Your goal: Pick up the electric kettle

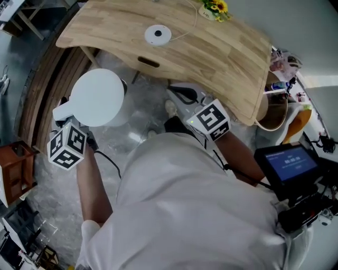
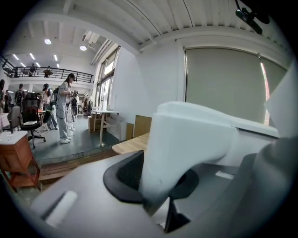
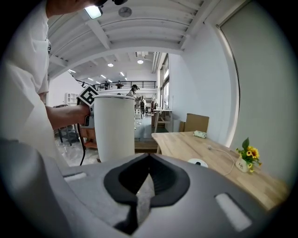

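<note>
"Left gripper (image 2: 156, 186) first: what did it have?"

"It was closed partway on the white handle (image 2: 186, 139) of the electric kettle (image 1: 97, 97). In the left gripper view its jaws pressed the handle from both sides. I was running the rig from a distance, so the cameras were all I had to go on."

"And the right gripper?"

"Right gripper (image 3: 144, 186) was shut tight, with nothing between its jaws. It hung in front of the person's body and looked past the kettle toward the table (image 1: 211, 47)."

"Where was the kettle?"

"In the air at the person's left, clear of the table and over the pale floor (image 1: 140, 132). Its round white power base (image 1: 158, 35) lay alone on the wooden table, well apart from it. A thin cord trailed from the base toward a small pot of yellow flowers (image 1: 214, 8)."

"How much of the job was done?"

"I judged the pick-up itself done: the kettle was off its base and carried by the handle alone. I could see nothing left to do beyond holding it steady."

"How did the kettle look?"

"Plain matte white, a tall straight-sided cylinder with a flat round lid, upright in the grip. I could not tell whether it held water."
</note>
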The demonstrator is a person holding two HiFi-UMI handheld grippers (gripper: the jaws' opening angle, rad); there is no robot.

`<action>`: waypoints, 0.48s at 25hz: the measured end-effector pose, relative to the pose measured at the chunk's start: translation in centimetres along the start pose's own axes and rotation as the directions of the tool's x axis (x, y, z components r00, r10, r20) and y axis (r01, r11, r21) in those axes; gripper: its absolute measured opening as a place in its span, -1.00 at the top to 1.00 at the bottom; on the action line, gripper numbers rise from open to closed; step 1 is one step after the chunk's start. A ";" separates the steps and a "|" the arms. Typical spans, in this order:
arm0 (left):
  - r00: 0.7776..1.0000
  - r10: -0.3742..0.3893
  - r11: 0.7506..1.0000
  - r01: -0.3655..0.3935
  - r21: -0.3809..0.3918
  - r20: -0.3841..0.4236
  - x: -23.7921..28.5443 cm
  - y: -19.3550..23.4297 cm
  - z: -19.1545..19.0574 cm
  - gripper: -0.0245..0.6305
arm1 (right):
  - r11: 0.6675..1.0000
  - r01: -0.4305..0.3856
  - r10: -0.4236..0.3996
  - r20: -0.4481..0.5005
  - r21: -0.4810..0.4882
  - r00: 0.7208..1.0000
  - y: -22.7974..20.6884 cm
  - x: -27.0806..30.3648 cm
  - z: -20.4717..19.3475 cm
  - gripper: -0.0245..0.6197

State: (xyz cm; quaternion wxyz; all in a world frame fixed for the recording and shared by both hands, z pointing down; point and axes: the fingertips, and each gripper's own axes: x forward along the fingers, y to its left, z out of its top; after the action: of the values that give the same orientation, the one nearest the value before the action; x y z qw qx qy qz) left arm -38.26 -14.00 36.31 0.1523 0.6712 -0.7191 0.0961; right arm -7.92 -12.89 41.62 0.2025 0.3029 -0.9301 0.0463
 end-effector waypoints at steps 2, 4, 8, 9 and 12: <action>1.000 -0.006 1.000 0.006 0.003 0.004 -0.2 0.0 0.1 0.69 | 1.000 0.000 0.000 0.006 -0.002 1.000 0.5 0.0 0.2 0.92; 1.000 -0.011 1.000 0.011 0.003 -0.001 0.1 -0.4 -0.1 0.69 | 1.000 -0.002 0.002 0.000 -0.003 1.000 0.4 -0.1 0.2 0.92; 1.000 -0.019 1.000 0.019 0.003 -0.019 1.6 -1.2 -0.7 0.69 | 1.000 -0.004 0.004 -0.011 0.000 1.000 -0.7 0.4 -0.1 0.92; 1.000 -0.021 1.000 0.021 0.004 -0.021 1.6 -1.1 -0.8 0.69 | 1.000 -0.002 0.002 -0.011 -0.001 1.000 -0.4 0.5 -0.1 0.92; 1.000 -0.026 1.000 0.026 0.017 -0.018 0.8 -0.2 -1.0 0.68 | 1.000 0.005 -0.005 -0.006 -0.006 1.000 1.0 0.7 0.3 0.92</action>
State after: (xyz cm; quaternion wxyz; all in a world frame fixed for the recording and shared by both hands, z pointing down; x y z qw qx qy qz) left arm -37.99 -14.38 37.51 0.1542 0.6808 -0.7081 0.1066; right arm -9.12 -12.52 41.63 0.2066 0.3046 -0.9288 0.0438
